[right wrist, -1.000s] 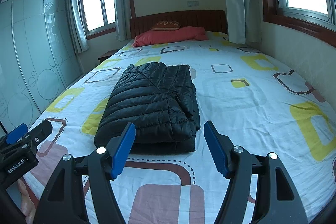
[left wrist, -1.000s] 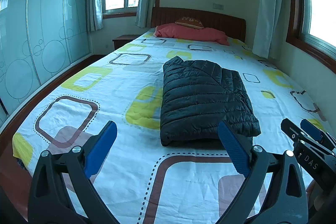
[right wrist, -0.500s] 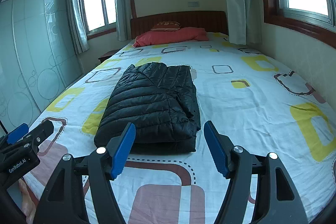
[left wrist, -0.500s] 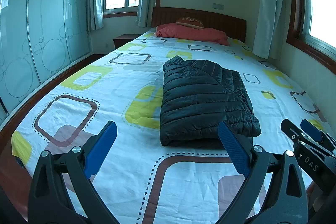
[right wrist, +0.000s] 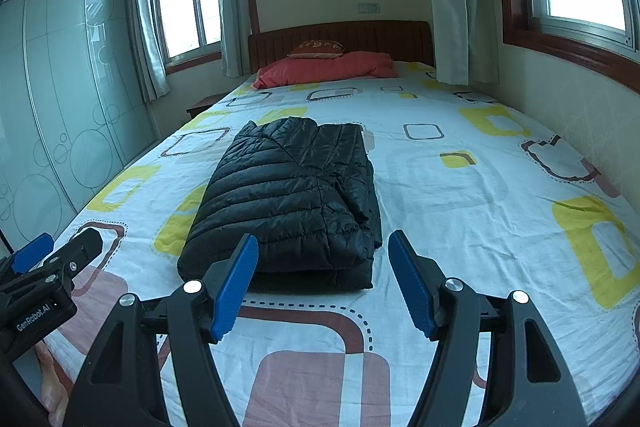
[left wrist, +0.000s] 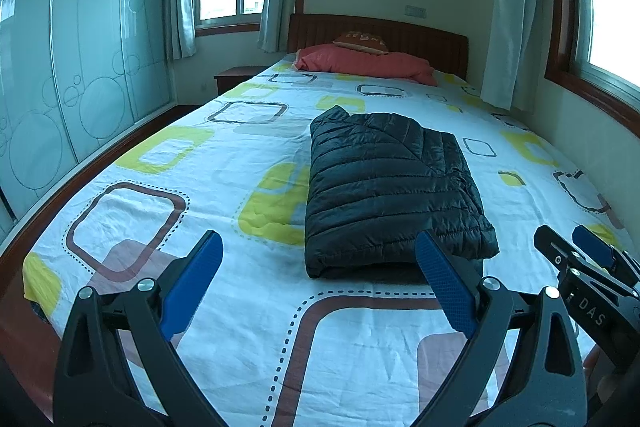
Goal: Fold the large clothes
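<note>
A black quilted puffer jacket [left wrist: 388, 187] lies folded into a thick rectangle in the middle of the bed; it also shows in the right wrist view [right wrist: 292, 203]. My left gripper [left wrist: 320, 267] is open and empty, held above the bed's foot, just short of the jacket's near edge. My right gripper [right wrist: 324, 267] is open and empty, also just short of the near edge. Each gripper shows at the edge of the other's view: the right one [left wrist: 588, 267] and the left one [right wrist: 48, 267].
The bed has a white sheet [left wrist: 160, 195] with yellow and brown squares. A red pillow [left wrist: 360, 63] and a small cushion lie at the wooden headboard. Glass wardrobe doors [left wrist: 60, 87] stand left, a wall with windows [right wrist: 580, 99] right, a nightstand [left wrist: 236, 77] far left.
Both views have tilted up very slightly. The jacket lies as before and both grippers stay open.
</note>
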Demonstrator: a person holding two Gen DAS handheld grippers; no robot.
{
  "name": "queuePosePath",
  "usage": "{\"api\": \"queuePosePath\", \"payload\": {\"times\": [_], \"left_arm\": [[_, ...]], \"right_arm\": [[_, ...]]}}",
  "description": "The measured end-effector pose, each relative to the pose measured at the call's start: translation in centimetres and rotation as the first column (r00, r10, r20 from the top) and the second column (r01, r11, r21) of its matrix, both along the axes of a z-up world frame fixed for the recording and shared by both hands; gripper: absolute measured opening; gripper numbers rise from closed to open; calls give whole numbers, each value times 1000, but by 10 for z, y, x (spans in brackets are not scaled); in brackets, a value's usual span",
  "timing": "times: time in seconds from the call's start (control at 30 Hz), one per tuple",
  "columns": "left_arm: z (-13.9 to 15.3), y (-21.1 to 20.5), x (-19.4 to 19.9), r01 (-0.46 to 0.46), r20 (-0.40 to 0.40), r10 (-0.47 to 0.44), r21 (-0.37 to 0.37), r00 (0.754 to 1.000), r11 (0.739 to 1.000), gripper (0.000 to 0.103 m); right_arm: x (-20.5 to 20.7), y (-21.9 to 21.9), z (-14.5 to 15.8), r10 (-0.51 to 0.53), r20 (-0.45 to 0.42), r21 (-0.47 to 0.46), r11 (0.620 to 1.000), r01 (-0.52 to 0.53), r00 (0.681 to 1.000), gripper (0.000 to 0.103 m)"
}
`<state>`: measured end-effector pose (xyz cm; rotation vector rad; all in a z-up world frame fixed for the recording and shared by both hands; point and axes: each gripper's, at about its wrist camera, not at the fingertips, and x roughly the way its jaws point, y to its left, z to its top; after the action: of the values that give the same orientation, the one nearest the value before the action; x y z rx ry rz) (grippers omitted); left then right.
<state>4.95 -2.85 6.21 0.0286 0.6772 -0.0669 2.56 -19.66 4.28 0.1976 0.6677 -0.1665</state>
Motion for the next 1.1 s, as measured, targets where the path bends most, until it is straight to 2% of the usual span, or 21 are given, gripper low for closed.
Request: {"api": "queuePosePath", "payload": {"times": [0.83, 1.1], "left_arm": [[4, -8, 3, -2, 32, 1, 36, 999, 999, 98], [1, -6, 5, -8, 36, 7, 23, 999, 1000, 101]], "right_arm": [[1, -2, -3, 5, -10, -1, 1000, -5, 1000, 67], [6, -3, -8, 9, -23, -3, 1000, -9, 1000, 67]]}}
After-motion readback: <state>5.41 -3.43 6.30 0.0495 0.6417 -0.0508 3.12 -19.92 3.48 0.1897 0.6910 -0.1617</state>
